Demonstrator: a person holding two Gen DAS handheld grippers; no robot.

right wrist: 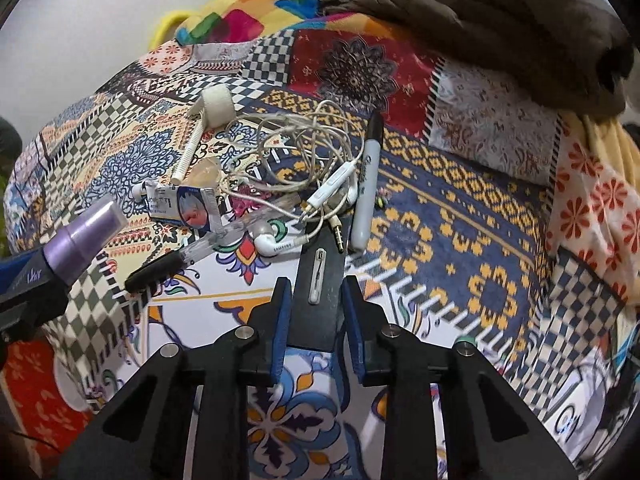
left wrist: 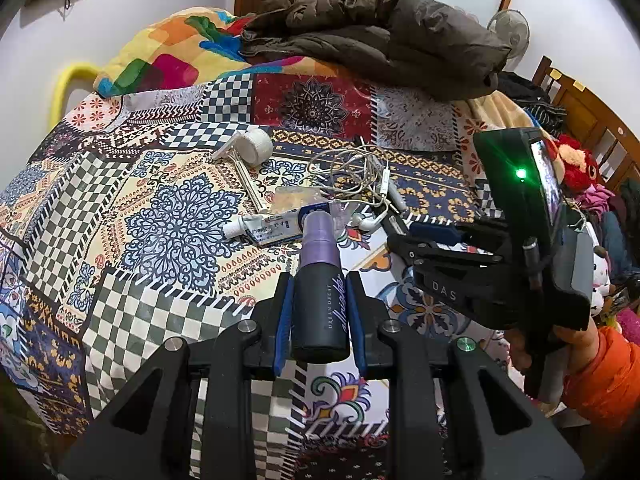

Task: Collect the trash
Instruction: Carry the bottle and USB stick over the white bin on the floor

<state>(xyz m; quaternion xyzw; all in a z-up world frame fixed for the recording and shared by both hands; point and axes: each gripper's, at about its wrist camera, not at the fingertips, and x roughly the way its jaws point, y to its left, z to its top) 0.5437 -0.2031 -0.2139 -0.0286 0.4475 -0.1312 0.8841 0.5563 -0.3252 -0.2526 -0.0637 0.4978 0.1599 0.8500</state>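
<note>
The left hand-held gripper (left wrist: pixel 320 308) is clamped on a bottle (left wrist: pixel 320 280) to carry it away. The right hand-held gripper (right wrist: pixel 316 308) is clamped on a black strip (right wrist: pixel 318 292), lying at 6 o'clock from the earphones (right wrist: pixel 304 164) on the bed (right wrist: pixel 460 216).

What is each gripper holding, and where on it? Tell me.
The left gripper clamps the spray bottle by its dark lower body. The right gripper pinches a flat dark strip by its near end.
</note>
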